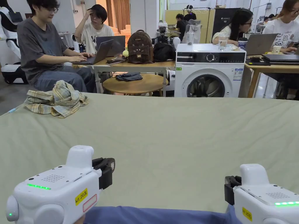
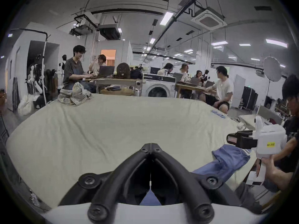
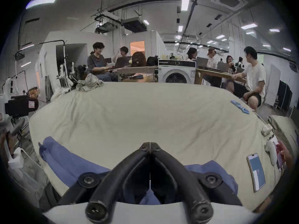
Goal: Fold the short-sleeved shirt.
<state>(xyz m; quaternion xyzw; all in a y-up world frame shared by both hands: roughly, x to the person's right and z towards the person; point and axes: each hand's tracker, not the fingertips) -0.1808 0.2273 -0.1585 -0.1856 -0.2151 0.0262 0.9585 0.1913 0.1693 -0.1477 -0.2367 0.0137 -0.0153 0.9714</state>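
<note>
Black jaws of the left gripper (image 2: 150,146) and right gripper (image 3: 150,145) meet at their tips, gripping nothing (both raised over the near edge). The blue shirt (image 3: 64,161) lies below them on the green-covered table (image 1: 175,131).

The head view looks from above the near edge of the pale green cloth-covered table (image 1: 175,131), facing across it toward the white front-loading washing machine (image 1: 208,71) at upper centre. Both gripper views sit low, just above the near edge, facing the same way through fisheye lenses. All three share the crumpled plaid garment (image 1: 55,99) at upper left, the table and the washing machine.
</note>
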